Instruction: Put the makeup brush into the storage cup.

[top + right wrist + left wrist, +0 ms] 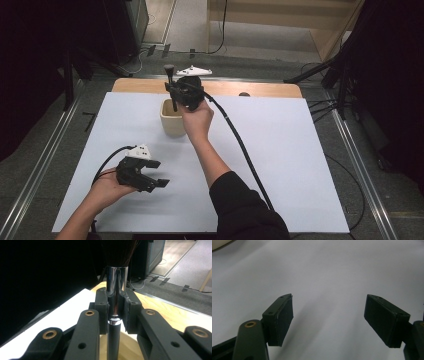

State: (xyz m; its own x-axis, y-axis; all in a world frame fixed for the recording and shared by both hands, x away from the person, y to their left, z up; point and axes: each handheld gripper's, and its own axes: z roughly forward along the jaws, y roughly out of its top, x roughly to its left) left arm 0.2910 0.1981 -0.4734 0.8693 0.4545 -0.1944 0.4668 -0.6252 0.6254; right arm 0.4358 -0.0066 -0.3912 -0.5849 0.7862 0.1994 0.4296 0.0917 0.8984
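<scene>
Gripping a makeup brush with a black handle, shiny chrome ferrule and dark bristles [115, 290], the right gripper [174, 91] stood over the far middle of the white table sheet [280, 165]. From the right gripper view I noted both black pads pressed against the chrome ferrule, one on each side, just above the joint with the black handle. The brush stood upright, bristles at the top. Its handle ran down into the cream-coloured, round-cornered ceramic cup [172, 119] directly beneath; I could not tell whether the tip touched the cup's bottom. The cup sat on the white sheet near the far edge, just short of the bare wooden strip of the tabletop [260, 89].

The high view showed the person's right hand [197, 120] wrapped round the gripper body, right beside the cup, black cable [240, 145] trailing back toward the dark sleeve [245, 205].

The left gripper [159, 179] hovered low over the near left part of the sheet, well apart from the cup. In the left gripper view its jaws stood spread wide with nothing between them, only the white sheet below. The left hand [107, 187] held it from underneath.
</scene>
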